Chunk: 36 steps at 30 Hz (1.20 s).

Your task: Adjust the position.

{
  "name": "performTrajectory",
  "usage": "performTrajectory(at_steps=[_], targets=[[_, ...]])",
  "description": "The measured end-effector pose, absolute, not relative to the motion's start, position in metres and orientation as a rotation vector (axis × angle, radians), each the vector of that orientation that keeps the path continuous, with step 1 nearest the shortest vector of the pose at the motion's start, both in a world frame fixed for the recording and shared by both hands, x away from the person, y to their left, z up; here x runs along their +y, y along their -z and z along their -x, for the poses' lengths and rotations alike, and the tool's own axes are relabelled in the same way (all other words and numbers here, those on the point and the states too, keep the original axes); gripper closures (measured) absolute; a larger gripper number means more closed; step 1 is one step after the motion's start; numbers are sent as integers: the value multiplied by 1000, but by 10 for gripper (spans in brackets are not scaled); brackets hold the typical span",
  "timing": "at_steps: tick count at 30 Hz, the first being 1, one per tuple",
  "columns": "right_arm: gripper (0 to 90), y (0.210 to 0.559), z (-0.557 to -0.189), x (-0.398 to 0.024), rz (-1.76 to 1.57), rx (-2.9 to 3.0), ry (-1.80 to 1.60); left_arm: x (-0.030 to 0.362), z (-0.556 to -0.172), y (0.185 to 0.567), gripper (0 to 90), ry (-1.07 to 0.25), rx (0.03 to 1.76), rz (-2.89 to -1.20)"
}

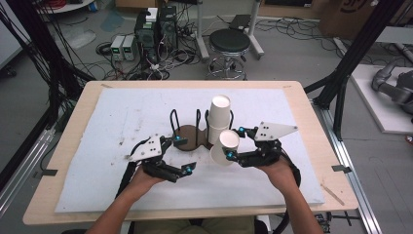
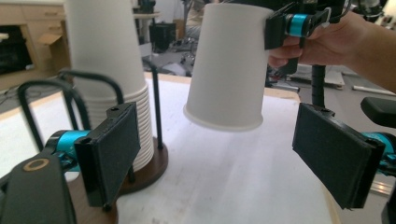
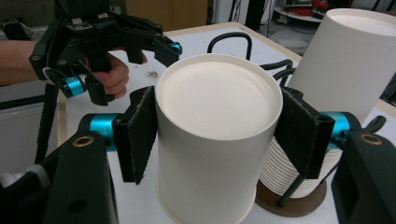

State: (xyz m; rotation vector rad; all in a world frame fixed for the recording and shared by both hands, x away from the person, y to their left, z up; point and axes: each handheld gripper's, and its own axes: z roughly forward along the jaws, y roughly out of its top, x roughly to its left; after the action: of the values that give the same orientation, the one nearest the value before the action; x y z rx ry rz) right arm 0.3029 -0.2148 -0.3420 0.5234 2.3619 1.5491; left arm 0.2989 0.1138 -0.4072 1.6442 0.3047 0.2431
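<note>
Nearest the person, the left tool (image 1: 181, 155) has its jaws spread wide with nothing between them, just left of the wooden cup holder (image 1: 191, 137). The right tool (image 1: 234, 143) is clamped on a single white paper cup (image 1: 225, 146), held bottom-up and tilted in the air just right of the holder, clear of the bench (image 1: 122, 117). Beyond it, the stack of cups (image 1: 218, 116) stands upturned on the holder's right side.
</note>
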Motion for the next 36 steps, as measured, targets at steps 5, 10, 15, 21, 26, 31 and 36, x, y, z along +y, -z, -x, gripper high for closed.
performTrajectory(at_steps=[5, 10, 15, 21, 26, 31, 36], targets=[[341, 343, -302, -211, -518, 2374, -1562, 97, -304, 411, 150, -231, 273, -1662], [341, 343, -301, -208, -520, 2383, -1564, 84, -307, 412, 146, -195, 263, -1667], [341, 345, -301, -207, -516, 2389, -1563, 76, -310, 413, 146, -194, 258, -1675], [341, 345, -300, -204, -519, 2397, -1579, 65, -312, 416, 146, -192, 237, -1693], [342, 346, -300, -203, -528, 2409, -1608, 59, -314, 420, 146, -184, 231, -1710], [342, 347, -300, -202, -523, 2413, -1620, 57, -315, 422, 146, -163, 225, -1715], [343, 347, -300, -202, -524, 2414, -1644, 55, -314, 424, 198, -145, 199, -1741]])
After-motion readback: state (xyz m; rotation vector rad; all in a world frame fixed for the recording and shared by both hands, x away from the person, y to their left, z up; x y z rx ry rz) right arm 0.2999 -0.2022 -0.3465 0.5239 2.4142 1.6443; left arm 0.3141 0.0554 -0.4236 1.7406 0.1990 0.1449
